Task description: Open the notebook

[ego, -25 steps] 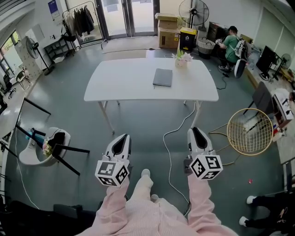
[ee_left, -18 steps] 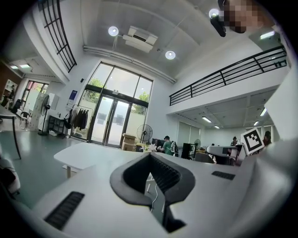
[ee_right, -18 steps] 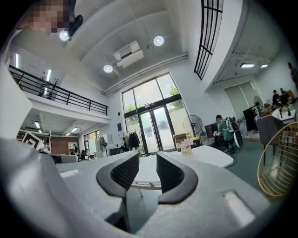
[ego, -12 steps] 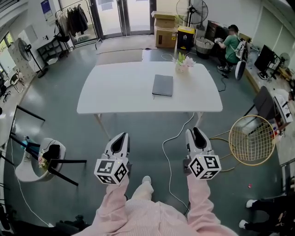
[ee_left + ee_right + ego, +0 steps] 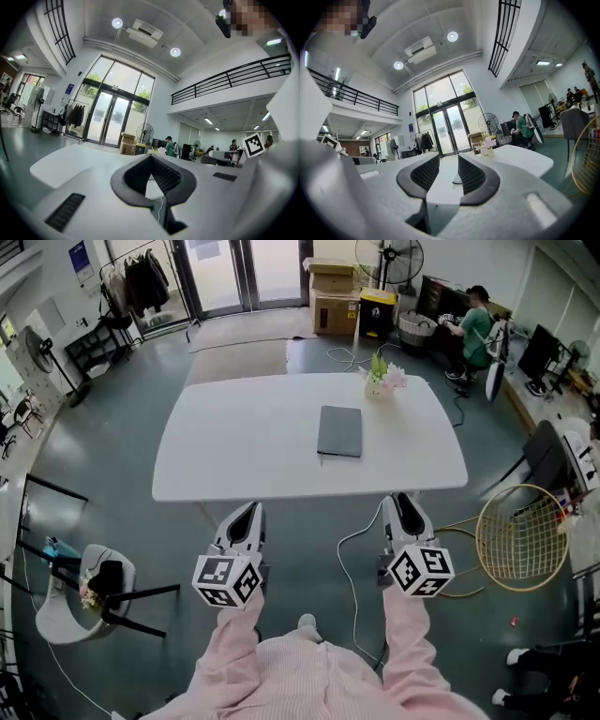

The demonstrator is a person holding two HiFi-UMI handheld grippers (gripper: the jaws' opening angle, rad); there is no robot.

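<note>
A closed grey notebook [image 5: 339, 431] lies flat on the right half of the white table [image 5: 234, 446]; in the right gripper view the notebook [image 5: 457, 181] shows as a thin dark slab between the jaws, far off. My left gripper [image 5: 246, 513] hangs in front of the table's near edge, jaws together at the tips and empty. My right gripper [image 5: 403, 505] hovers at the same edge further right, with a narrow gap between its jaws and nothing in it. Neither touches the notebook. In their own views, the left gripper [image 5: 151, 157] and right gripper [image 5: 449, 159] point over the tabletop.
A small vase of flowers [image 5: 384, 381] stands behind the notebook. A white cable [image 5: 356, 563] trails on the floor under the table. A round wire fan guard [image 5: 525, 535] lies to the right, a chair [image 5: 94, 582] to the left. A person [image 5: 473, 320] sits at a far desk.
The table and notebook have come closer and lower in the head view as the person steps toward them. Both grippers keep their places and jaw positions.
</note>
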